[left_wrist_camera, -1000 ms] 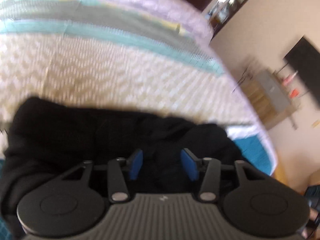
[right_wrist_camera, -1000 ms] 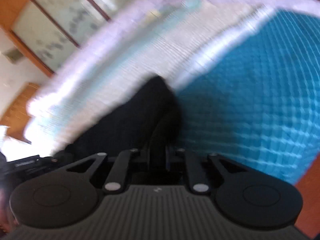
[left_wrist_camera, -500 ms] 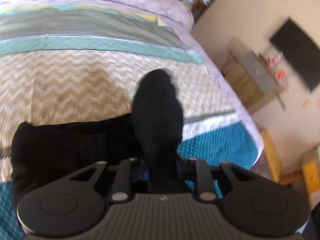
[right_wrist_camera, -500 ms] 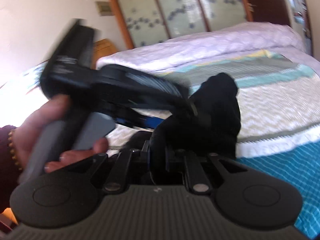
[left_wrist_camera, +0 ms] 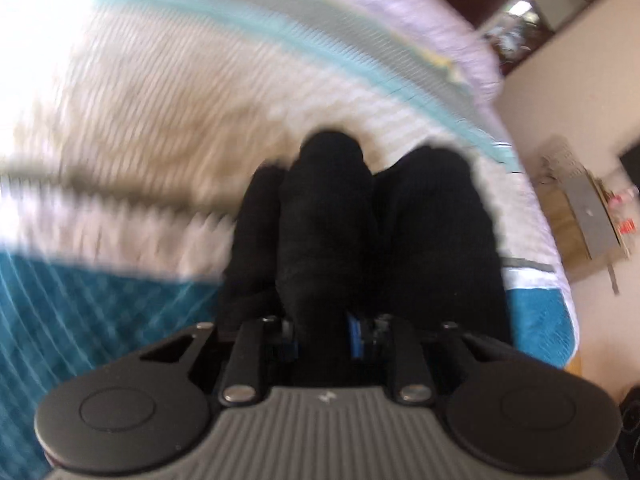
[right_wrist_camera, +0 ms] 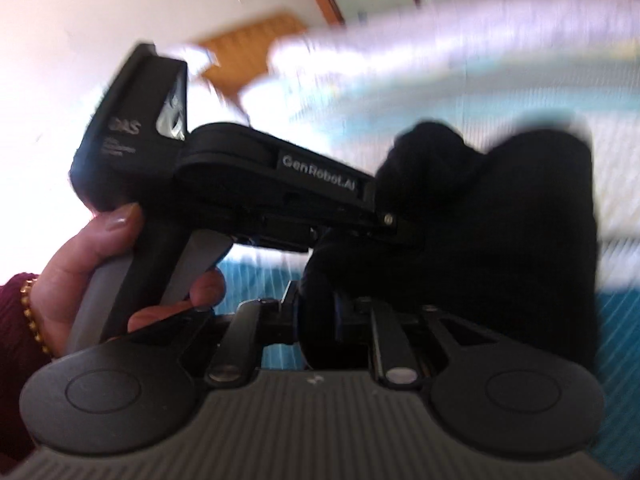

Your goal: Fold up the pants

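Left wrist view shows each hand-held gripper, left point(left_wrist_camera: 322, 340) and right point(right_wrist_camera: 320, 320), clenched on the black pants point(left_wrist_camera: 400, 232); carry both level above the bed point(left_wrist_camera: 160, 128).

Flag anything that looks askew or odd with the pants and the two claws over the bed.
The black pants are bunched into lumpy rolls rather than lying flat on the quilt. The left claw and the right claw each pinch a wad of them. Nothing looks torn or spilled.

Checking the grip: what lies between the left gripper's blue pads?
A bunched fold of the black pants fills the left gripper between its pads, seen in the left wrist view.
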Motion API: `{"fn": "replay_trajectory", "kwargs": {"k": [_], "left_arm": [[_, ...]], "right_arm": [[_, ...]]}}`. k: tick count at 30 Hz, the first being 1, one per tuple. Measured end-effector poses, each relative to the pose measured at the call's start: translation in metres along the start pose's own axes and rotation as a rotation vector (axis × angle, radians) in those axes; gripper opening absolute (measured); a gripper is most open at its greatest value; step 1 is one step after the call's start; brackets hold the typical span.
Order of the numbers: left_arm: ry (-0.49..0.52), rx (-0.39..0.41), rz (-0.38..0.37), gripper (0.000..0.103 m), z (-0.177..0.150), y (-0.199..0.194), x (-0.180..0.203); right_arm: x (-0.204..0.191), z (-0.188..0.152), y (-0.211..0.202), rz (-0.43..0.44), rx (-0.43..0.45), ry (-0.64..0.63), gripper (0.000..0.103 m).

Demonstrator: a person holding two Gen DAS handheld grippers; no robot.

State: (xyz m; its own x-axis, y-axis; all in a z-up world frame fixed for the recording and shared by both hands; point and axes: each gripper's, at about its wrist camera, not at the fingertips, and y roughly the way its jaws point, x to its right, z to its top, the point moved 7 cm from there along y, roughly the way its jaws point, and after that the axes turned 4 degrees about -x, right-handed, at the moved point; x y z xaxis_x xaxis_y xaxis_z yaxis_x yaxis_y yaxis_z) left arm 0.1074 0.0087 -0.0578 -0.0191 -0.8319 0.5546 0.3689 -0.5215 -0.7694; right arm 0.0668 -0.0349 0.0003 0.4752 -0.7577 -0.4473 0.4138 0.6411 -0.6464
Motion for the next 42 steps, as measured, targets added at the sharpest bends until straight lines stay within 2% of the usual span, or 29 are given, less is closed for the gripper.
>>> {"fn": "replay_trajectory", "kwargs": {"k": [2, 3, 4, 6, 8, 10, 11, 13, 14, 17, 19, 21, 23, 25, 29, 31, 32, 33, 35, 37, 39, 42], "left_arm": [[-0.028, 0.033, -0.047, 0.023, 0.0, -0.001, -0.005], [-0.023, 0.04, -0.043, 0.027, 0.001, -0.005, -0.003], [-0.005, 0.051, -0.029, 0.029, 0.001, -0.01, -0.002], [0.043, 0.084, -0.002, 0.036, 0.001, -0.021, 0.001], [0.053, 0.11, 0.008, 0.039, 0.002, -0.029, 0.003], [0.028, 0.121, -0.007, 0.046, 0.007, -0.033, 0.003], [0.017, 0.134, -0.006, 0.054, 0.012, -0.034, 0.003], [0.013, 0.166, 0.023, 0.056, 0.022, -0.036, 0.006], [0.014, 0.171, 0.033, 0.056, 0.024, -0.036, 0.008], [0.04, 0.172, 0.066, 0.052, 0.027, -0.03, 0.013], [0.066, 0.155, 0.123, 0.052, 0.024, -0.02, 0.011], [0.07, 0.131, 0.157, 0.055, 0.019, -0.008, 0.006], [0.084, 0.14, 0.155, 0.059, 0.014, 0.002, 0.002], [0.105, 0.153, 0.175, 0.06, 0.013, 0.003, 0.005], [0.083, 0.158, 0.156, 0.059, 0.013, -0.012, 0.007], [0.069, 0.191, 0.131, 0.062, 0.013, -0.031, 0.005], [0.062, 0.216, 0.12, 0.07, 0.013, -0.042, 0.003], [0.052, 0.232, 0.109, 0.086, 0.013, -0.051, 0.0], [0.019, 0.238, 0.075, 0.1, 0.01, -0.061, -0.009], [-0.008, 0.196, 0.027, 0.101, 0.005, -0.059, -0.017], [-0.053, 0.127, -0.024, 0.103, -0.003, -0.045, -0.025], [-0.135, 0.058, -0.105, 0.103, -0.013, -0.026, -0.031]], "right_arm": [[0.006, -0.004, 0.0, 0.0, -0.011, -0.002, 0.022], [0.001, -0.004, -0.011, 0.012, 0.001, -0.002, 0.027], [-0.001, -0.002, -0.026, 0.05, 0.021, -0.003, 0.037], [0.002, 0.004, -0.063, 0.073, 0.115, -0.022, 0.042], [0.013, 0.01, -0.1, 0.022, 0.221, -0.03, 0.042], [0.037, 0.015, -0.124, -0.052, 0.288, 0.026, 0.042], [0.051, 0.02, -0.13, -0.092, 0.302, 0.063, 0.041], [0.073, 0.028, -0.136, -0.141, 0.304, 0.124, 0.029], [0.08, 0.03, -0.135, -0.152, 0.301, 0.144, 0.027], [0.083, 0.035, -0.116, -0.164, 0.301, 0.155, 0.025], [0.084, 0.031, -0.095, -0.18, 0.249, 0.151, 0.025], [0.079, 0.008, -0.074, -0.271, 0.193, 0.075, 0.026], [0.091, -0.004, -0.061, -0.361, 0.173, 0.04, 0.026], [0.107, -0.004, -0.065, -0.317, 0.173, 0.14, 0.026], [0.102, 0.002, -0.077, -0.303, 0.132, 0.092, 0.029], [0.103, 0.006, -0.093, -0.278, 0.164, 0.126, 0.039], [0.104, 0.005, -0.104, -0.244, 0.193, 0.159, 0.041], [0.105, 0.002, -0.116, -0.209, 0.223, 0.197, 0.047], [0.115, -0.008, -0.137, -0.146, 0.277, 0.271, 0.061], [0.125, -0.021, -0.15, -0.079, 0.299, 0.351, 0.085], [0.135, -0.033, -0.152, -0.004, 0.283, 0.431, 0.088], [0.144, -0.043, -0.14, 0.05, 0.24, 0.539, 0.089]]}}
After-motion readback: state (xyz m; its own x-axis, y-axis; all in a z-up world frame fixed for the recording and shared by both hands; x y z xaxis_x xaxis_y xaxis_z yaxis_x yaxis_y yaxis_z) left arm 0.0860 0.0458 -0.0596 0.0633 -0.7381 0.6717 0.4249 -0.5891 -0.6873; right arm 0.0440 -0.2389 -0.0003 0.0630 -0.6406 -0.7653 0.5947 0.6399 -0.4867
